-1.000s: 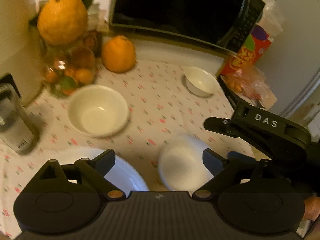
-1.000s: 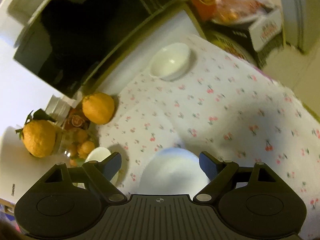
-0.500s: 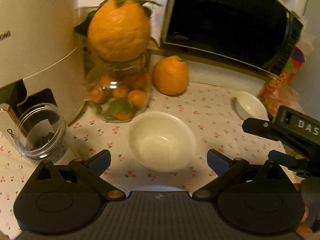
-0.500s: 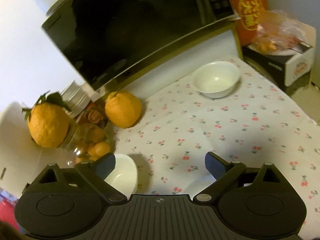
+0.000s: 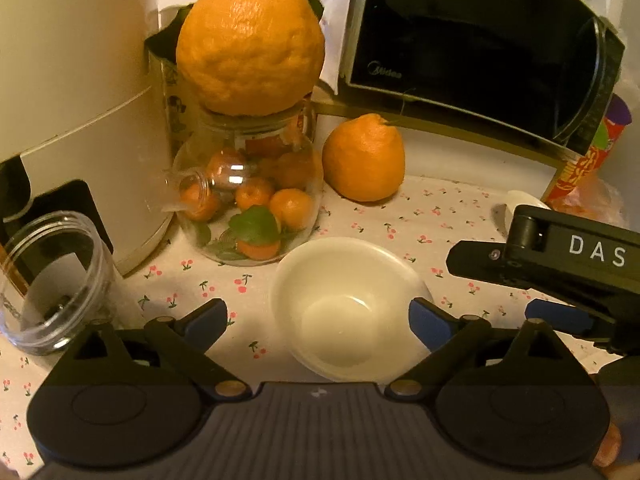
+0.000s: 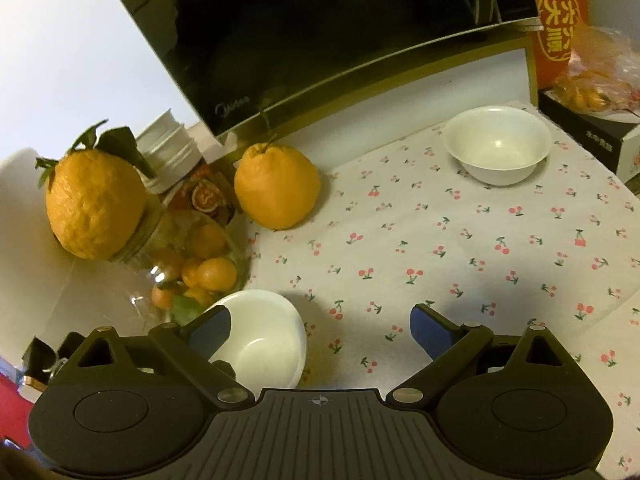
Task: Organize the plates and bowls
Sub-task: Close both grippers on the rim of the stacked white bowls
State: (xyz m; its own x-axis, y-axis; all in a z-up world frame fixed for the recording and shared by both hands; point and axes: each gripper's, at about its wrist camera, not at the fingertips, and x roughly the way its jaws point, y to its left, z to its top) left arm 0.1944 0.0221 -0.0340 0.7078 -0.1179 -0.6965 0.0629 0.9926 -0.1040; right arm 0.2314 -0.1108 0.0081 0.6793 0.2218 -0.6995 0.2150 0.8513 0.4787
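left tool: tilted down, spread over bowl | right tool: spread, empty

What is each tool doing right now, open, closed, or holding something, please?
Left tool: open, holding nothing; the near bowl sits between its fingers, untouched.
Right tool: open, holding nothing.
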